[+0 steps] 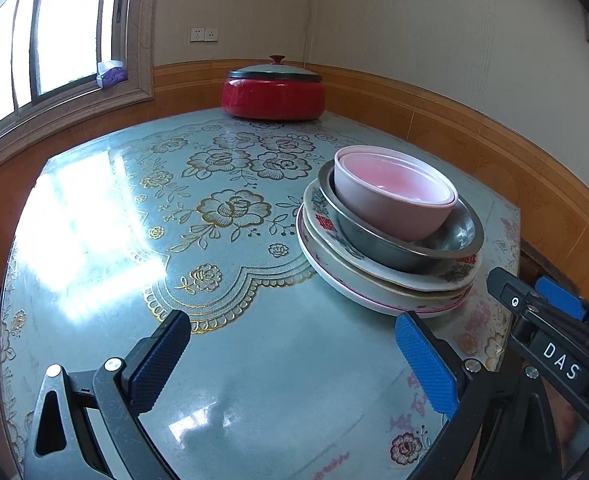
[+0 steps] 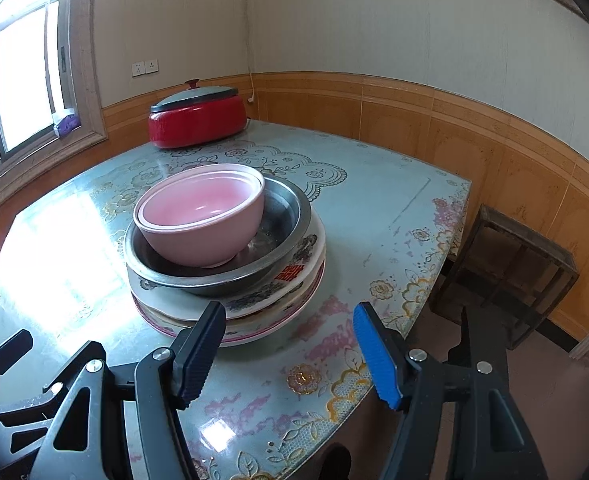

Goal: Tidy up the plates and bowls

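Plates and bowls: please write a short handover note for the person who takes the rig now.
Left gripper: open, empty, above the table.
Right gripper: open, empty, near the stack's front edge.
Things: all in one stack; pink bowls nested in the metal bowl, which sits on the patterned plates.
Done: stacking appears complete.
Left: possibly nothing; check that the stack sits steady. The red pot is at the far side.

- We are carrying a left gripper (image 1: 292,364) with black angular arms, silver screws and ribbed pads, one dark navy, one bright blue.
- We are seeing the same on our right gripper (image 2: 290,354).
- White letters "DAS" are showing on its black body.
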